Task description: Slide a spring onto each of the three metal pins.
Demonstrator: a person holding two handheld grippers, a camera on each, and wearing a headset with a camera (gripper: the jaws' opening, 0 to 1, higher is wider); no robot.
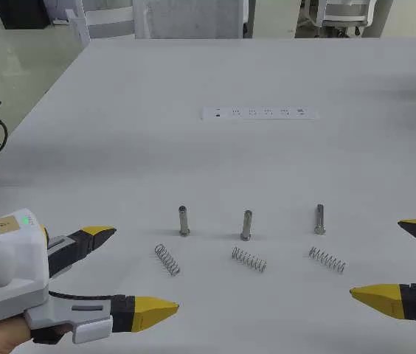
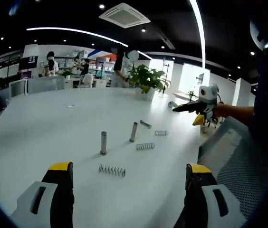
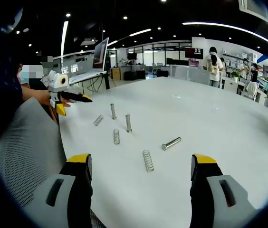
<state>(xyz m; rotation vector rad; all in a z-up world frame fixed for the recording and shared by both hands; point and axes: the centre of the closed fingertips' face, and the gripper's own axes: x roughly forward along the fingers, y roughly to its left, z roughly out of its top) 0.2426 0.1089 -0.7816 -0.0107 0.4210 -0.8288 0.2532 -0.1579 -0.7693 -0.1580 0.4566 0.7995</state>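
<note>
Resting on the surface [image 1: 119, 147] are three pins in a row: left pin [image 1: 184, 220] and middle pin [image 1: 246, 225] upright, right pin [image 1: 319, 219] on its side. Three springs lie flat, one just before each pin and apart from it: left spring [image 1: 167, 259], middle spring [image 1: 248, 259], right spring [image 1: 327, 259]. The left hand-held gripper [image 1: 143, 268] hovers near the left spring and the right hand-held gripper [image 1: 377, 258] beside the right spring, both spread wide and empty.

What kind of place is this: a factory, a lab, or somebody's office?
Most likely an open-plan office or lab space rather than a factory floor. The signs are a long white table with a built-in socket strip, a potted plant, a monitor across the room, and a ceiling air-conditioning unit.
</note>
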